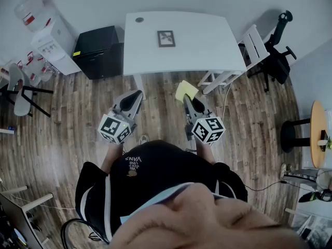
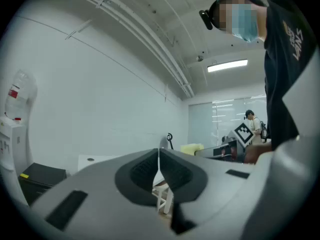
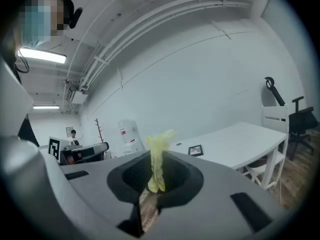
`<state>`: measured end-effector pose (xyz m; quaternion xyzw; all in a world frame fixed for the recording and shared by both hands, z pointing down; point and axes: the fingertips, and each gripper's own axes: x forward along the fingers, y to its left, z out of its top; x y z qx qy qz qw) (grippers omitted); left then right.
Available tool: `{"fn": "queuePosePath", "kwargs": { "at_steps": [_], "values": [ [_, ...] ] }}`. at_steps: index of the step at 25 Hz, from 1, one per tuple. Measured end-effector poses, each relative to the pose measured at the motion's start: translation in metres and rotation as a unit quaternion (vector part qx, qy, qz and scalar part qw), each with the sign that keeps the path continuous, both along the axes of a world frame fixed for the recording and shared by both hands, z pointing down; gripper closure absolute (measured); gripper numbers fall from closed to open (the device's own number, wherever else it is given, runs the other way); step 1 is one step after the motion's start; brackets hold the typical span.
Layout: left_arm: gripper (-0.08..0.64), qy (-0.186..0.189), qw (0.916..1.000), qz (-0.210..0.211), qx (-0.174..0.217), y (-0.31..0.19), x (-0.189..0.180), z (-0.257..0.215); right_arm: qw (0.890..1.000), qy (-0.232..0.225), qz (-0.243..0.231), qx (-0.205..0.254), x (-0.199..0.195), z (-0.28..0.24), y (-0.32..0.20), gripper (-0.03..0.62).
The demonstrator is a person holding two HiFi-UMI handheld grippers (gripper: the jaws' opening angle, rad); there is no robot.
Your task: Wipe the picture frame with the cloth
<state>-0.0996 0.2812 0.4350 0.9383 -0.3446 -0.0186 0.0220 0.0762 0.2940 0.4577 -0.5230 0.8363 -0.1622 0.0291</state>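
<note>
Here, the person stands back from the white table and holds both claws out in front. The right gripper has its jaws pressed tight on the yellow cloth, which sticks out past the tips in a bunch. The left gripper has its jaws squeezed together with nothing in them. The picture frame lies flat near the middle of the table, well away from both grippers. A black cabinet stands just beside the table.
</note>
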Motion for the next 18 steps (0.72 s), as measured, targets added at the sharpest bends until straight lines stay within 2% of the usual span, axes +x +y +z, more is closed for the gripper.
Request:
{"fn": "queuePosePath", "kwargs": {
  "at_steps": [18],
  "values": [
    [0.543,0.022,0.9991,0.030,-0.020,-0.029,-0.044,0.008,0.999,-0.015,0.029,0.004,-0.040,-0.001,-0.025,0.552]
  ]
}}
